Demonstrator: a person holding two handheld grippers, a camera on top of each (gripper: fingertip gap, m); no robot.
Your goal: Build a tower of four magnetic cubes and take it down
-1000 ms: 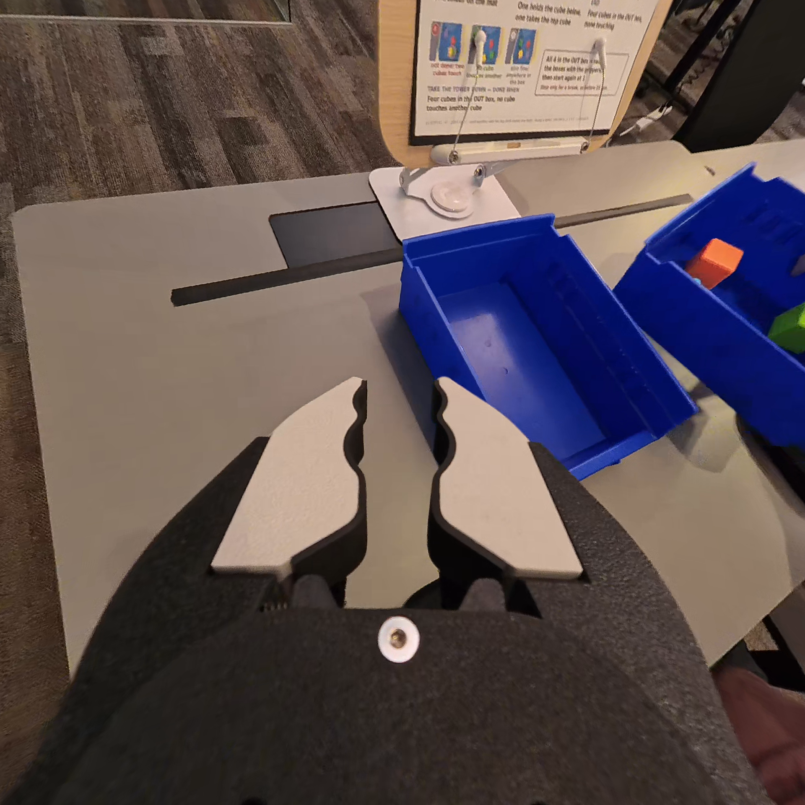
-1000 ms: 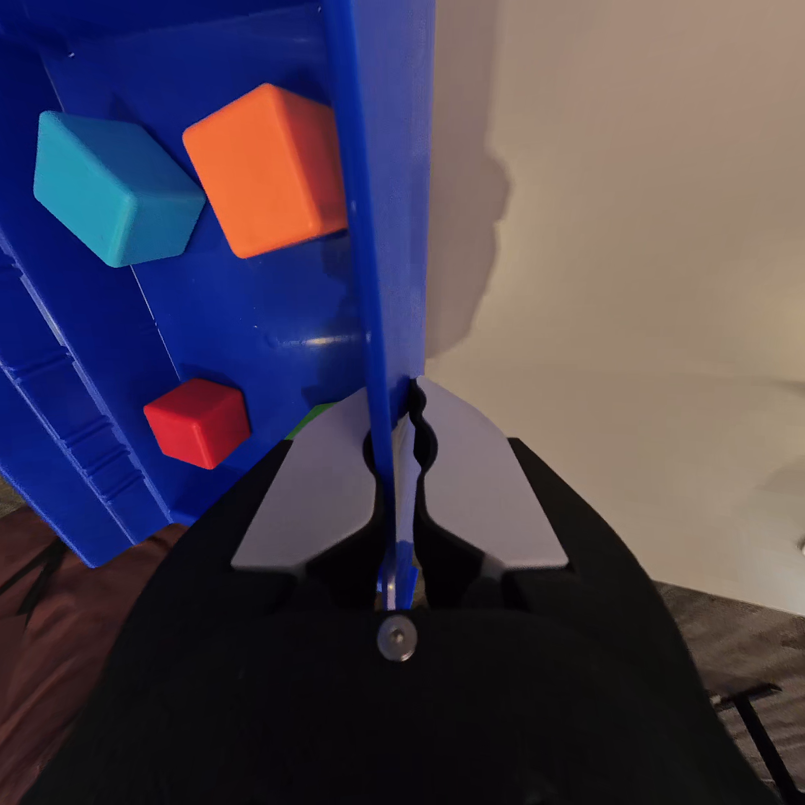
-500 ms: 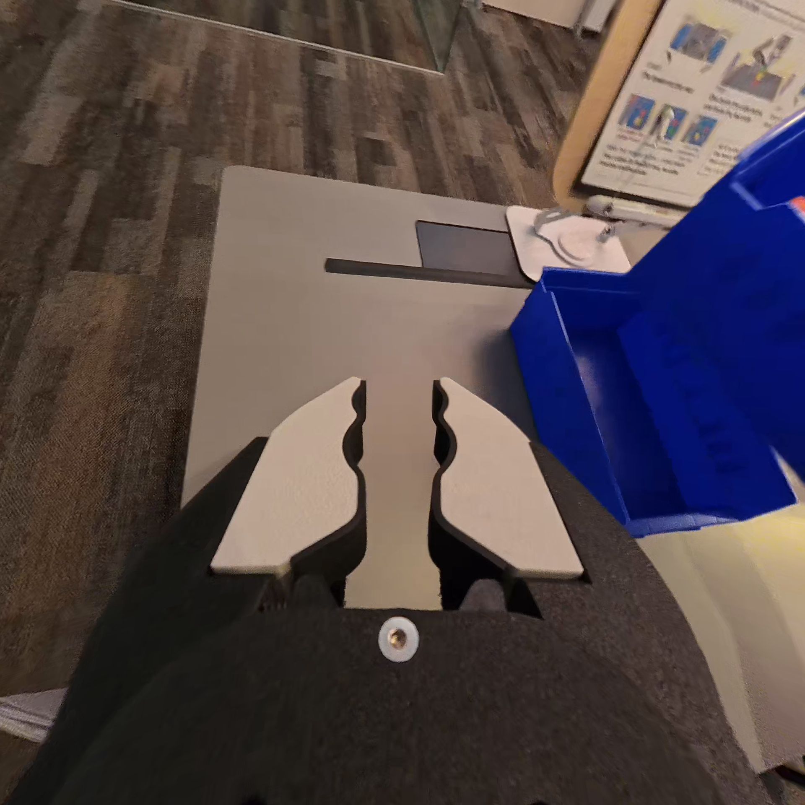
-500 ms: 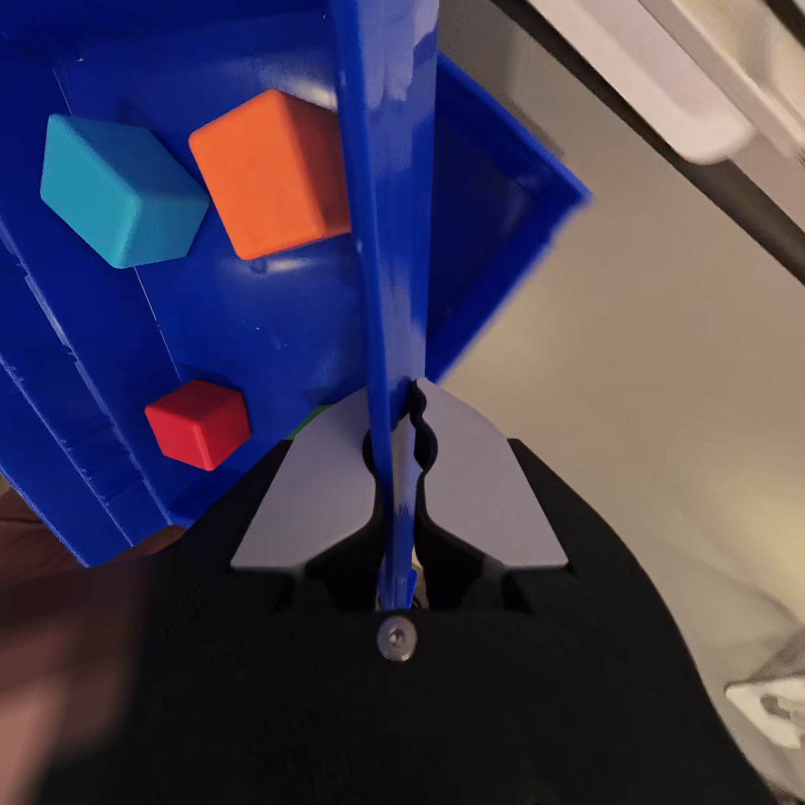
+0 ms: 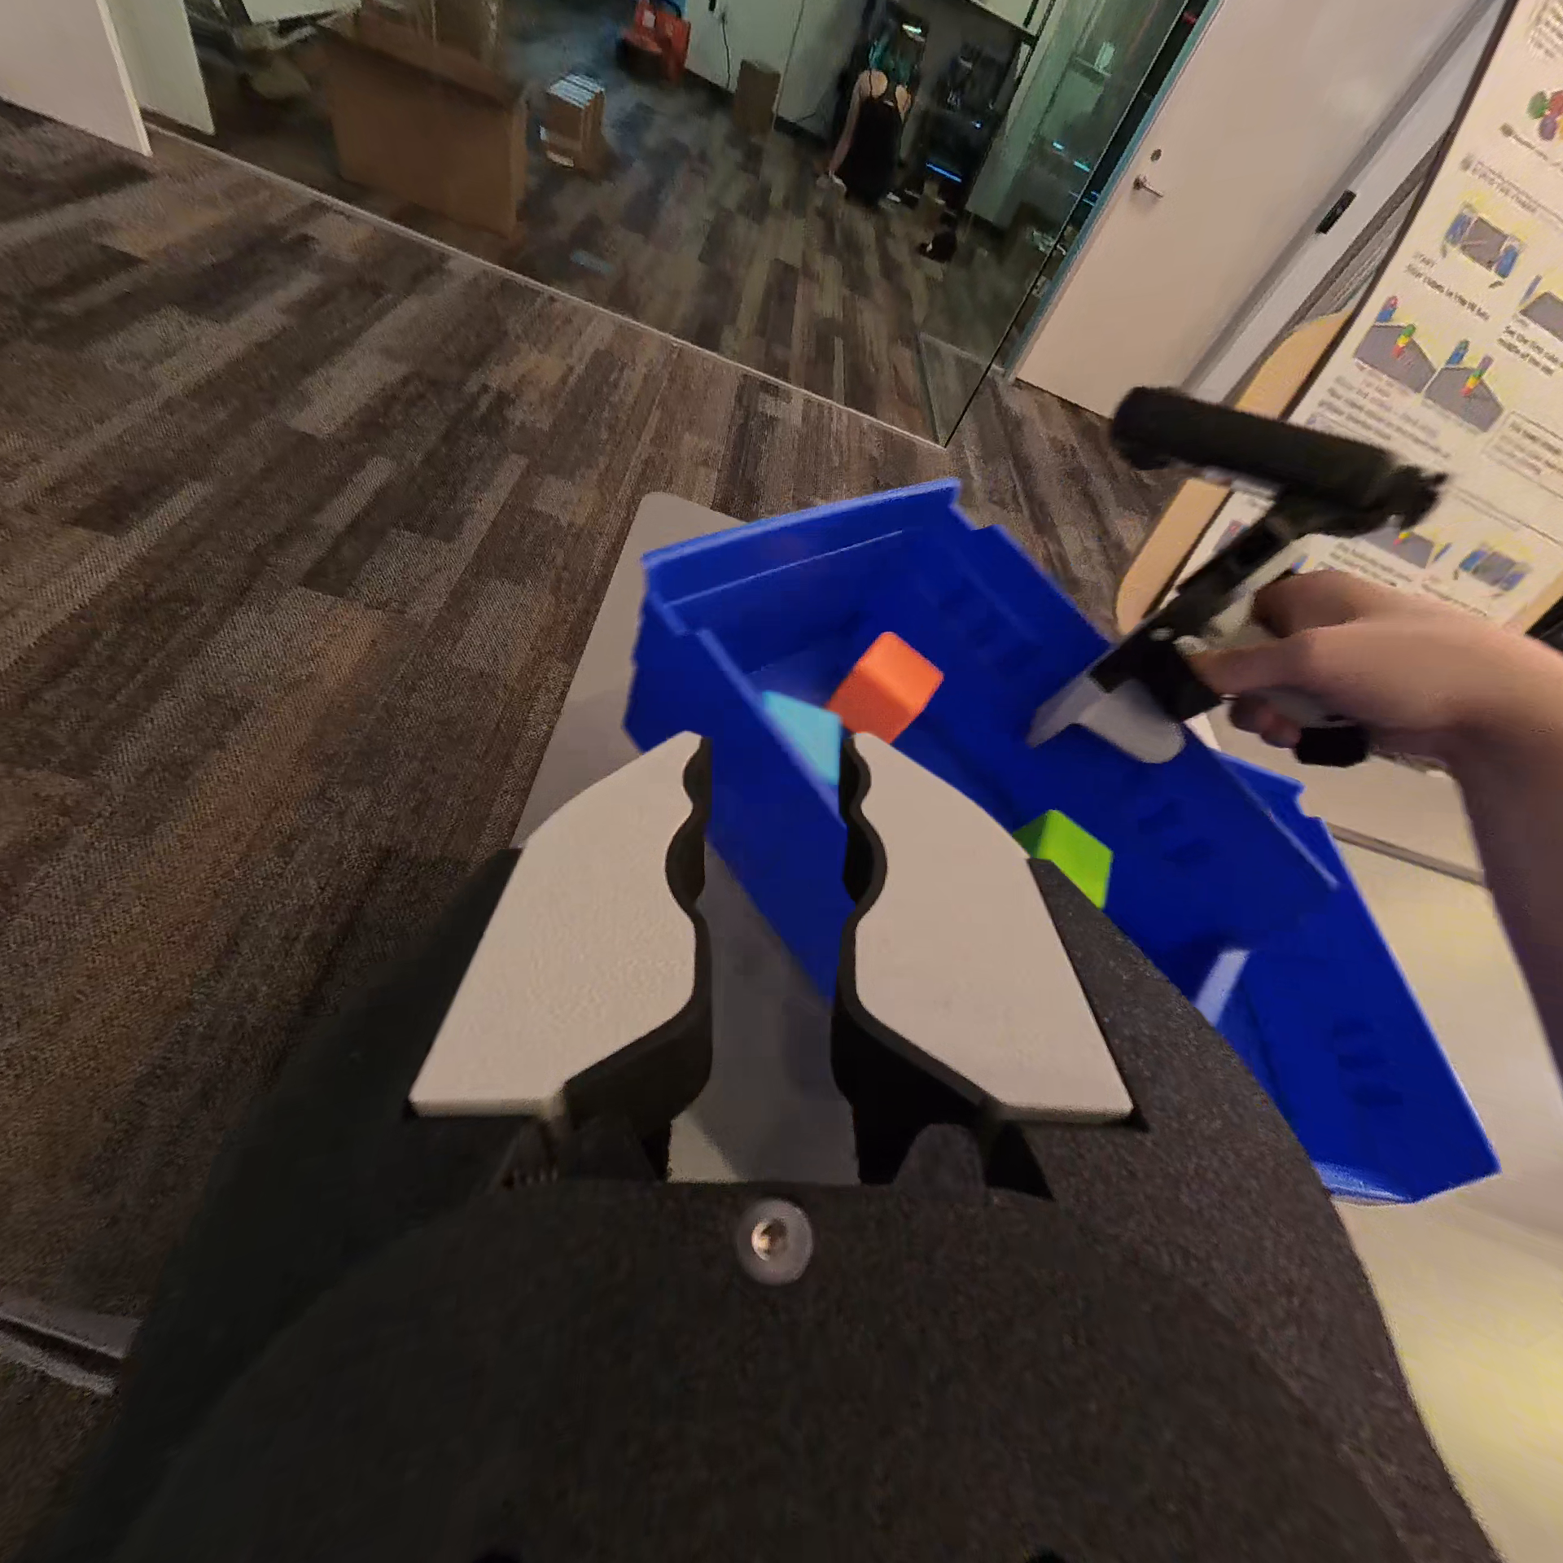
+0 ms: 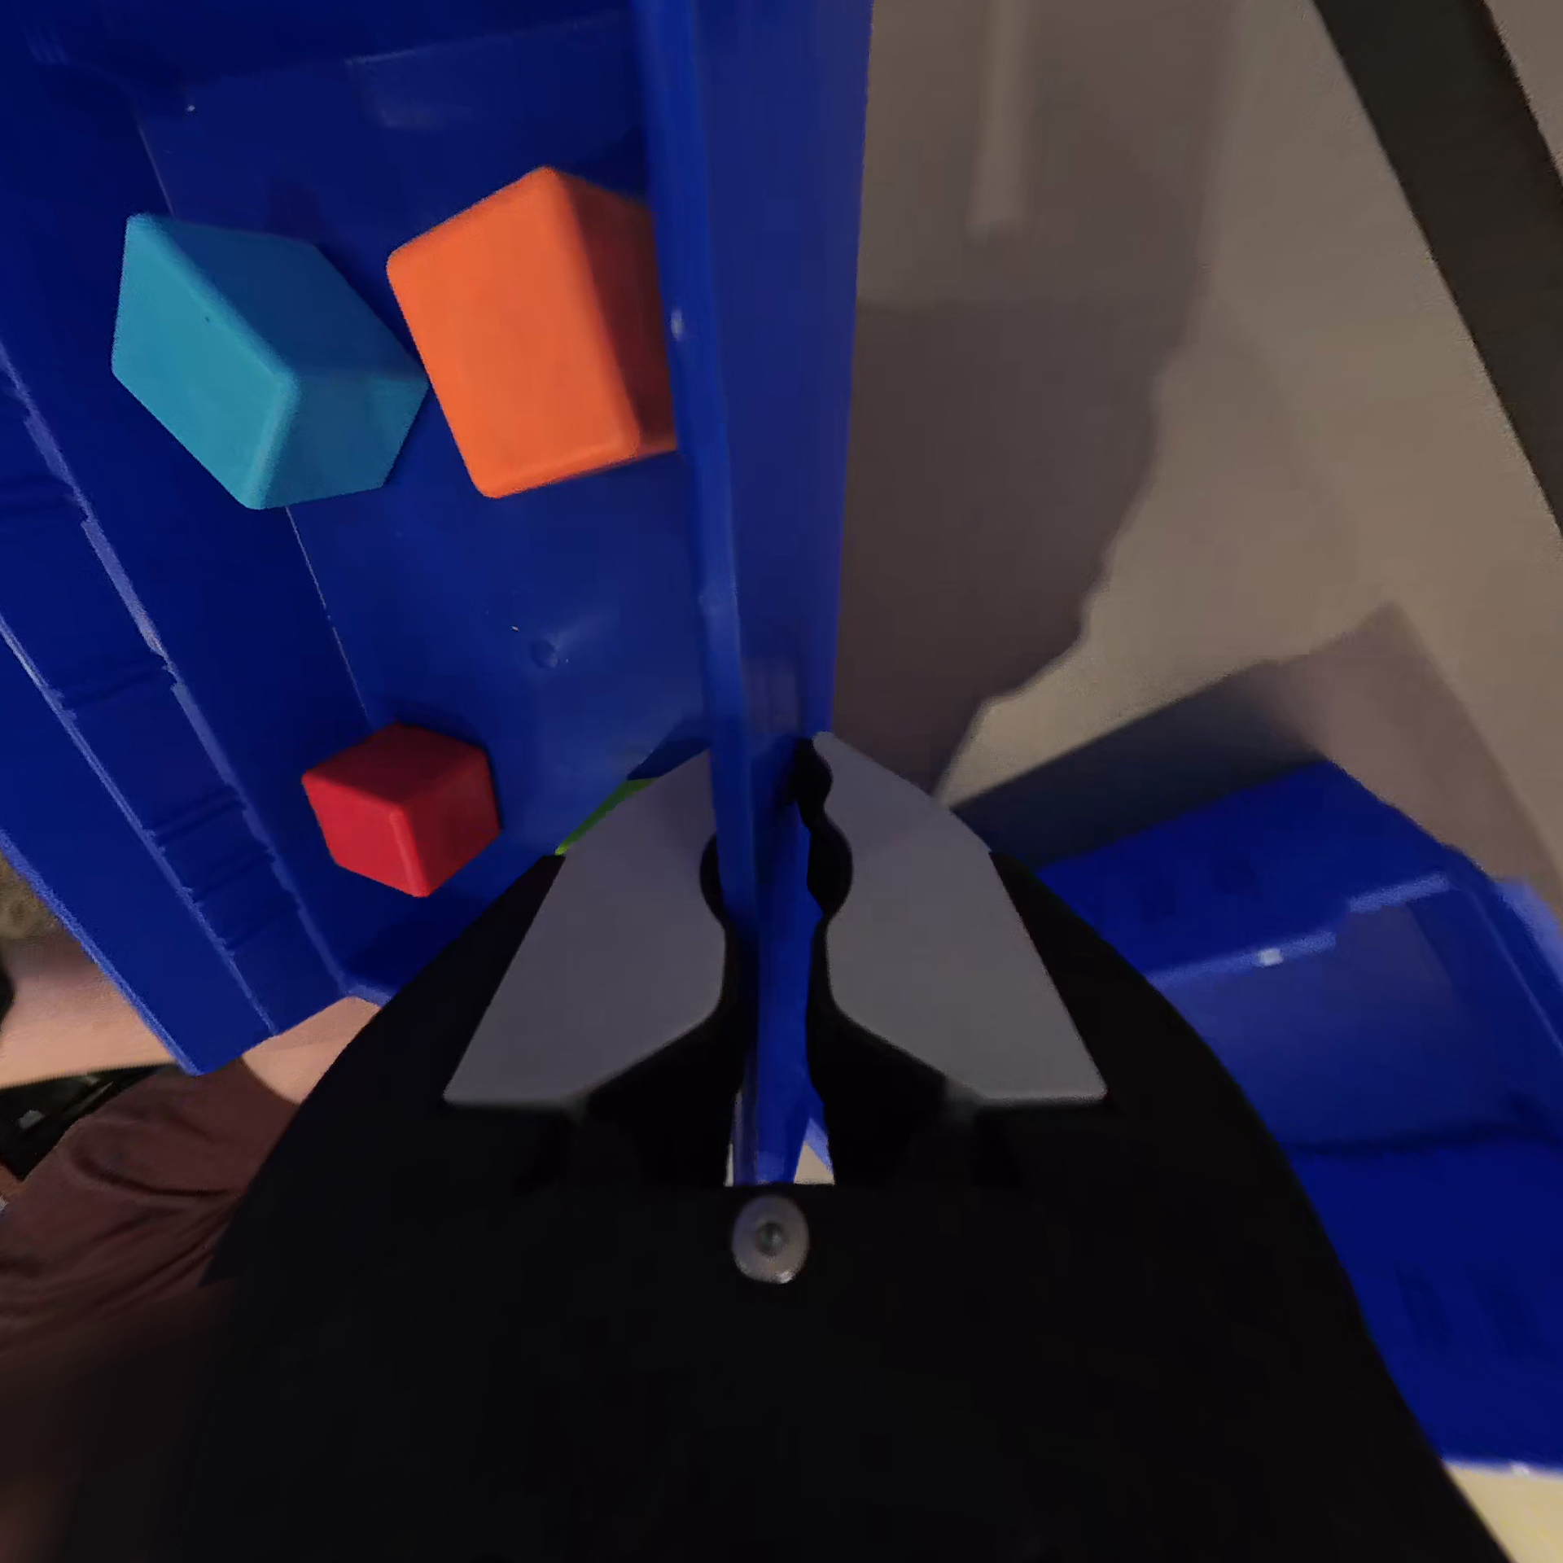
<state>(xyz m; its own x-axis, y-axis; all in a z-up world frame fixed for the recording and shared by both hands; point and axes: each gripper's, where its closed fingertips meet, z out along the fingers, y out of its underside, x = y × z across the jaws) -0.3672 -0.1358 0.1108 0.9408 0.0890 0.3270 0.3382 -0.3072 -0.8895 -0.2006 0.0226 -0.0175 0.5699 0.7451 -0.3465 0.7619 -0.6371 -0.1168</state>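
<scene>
**A blue box with four cubes is held up by its wall**

The right gripper is pinched tight on the thin side wall of a blue box. One finger sits inside the box and the other sits outside, with the wall squeezed between them. The box looks lifted off the grey table and tipped.

Four cubes lie inside this box. The teal cube and the orange cube are side by side and look like they touch. The red cube sits apart from them, nearer the gripper. Only a thin bit of the green cube peeks out by the inside finger (most of it is hidden).

A second blue box sits on the table, lower and to the right.

In the left wrist view, the left gripper is partly open and holds nothing. Its fingers point at the near wall of the tipped box. The orange cube, the teal cube and the green cube show inside. A person's hand holds the right gripper at the far wall. Past the table there is dark carpet floor, and a poster board stands at the right.
</scene>
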